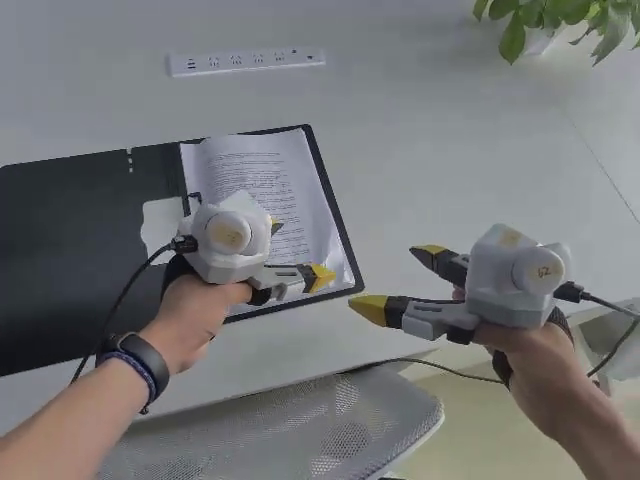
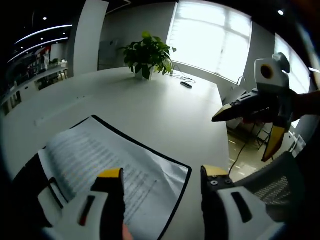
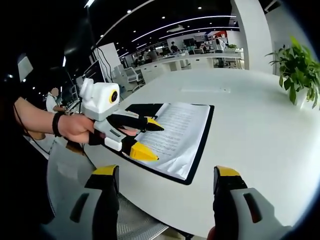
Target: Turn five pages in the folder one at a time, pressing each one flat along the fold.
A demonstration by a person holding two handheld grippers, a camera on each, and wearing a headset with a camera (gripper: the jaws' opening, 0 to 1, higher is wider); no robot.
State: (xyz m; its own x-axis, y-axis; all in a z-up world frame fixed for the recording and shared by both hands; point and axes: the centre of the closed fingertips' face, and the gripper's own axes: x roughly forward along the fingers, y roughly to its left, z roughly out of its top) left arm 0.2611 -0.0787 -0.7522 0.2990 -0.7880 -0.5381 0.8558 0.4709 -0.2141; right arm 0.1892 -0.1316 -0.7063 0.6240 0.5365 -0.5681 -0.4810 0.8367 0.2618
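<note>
The left gripper (image 2: 162,175) hangs with its jaws spread wide and empty, just above the open folder (image 1: 80,240), whose printed page (image 1: 262,185) lies under and ahead of its tips. The right gripper (image 1: 398,278), likewise released and empty, hangs beside the folder's right edge, apart from it, near the table (image 1: 450,150) edge.

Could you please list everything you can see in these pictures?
table: one, white, under everything.
folder: one, black, open on the table.
pages: one stack, white, printed, on the folder's right half.
power strip: one, white, far side of table.
plant: one, green, far right corner.
chair: one, grey mesh, near edge.
wristband: one, dark, left wrist.
left gripper: white, yellow-tipped fingers open above the pages.
right gripper: same colours, fingers open, right of the folder.
</note>
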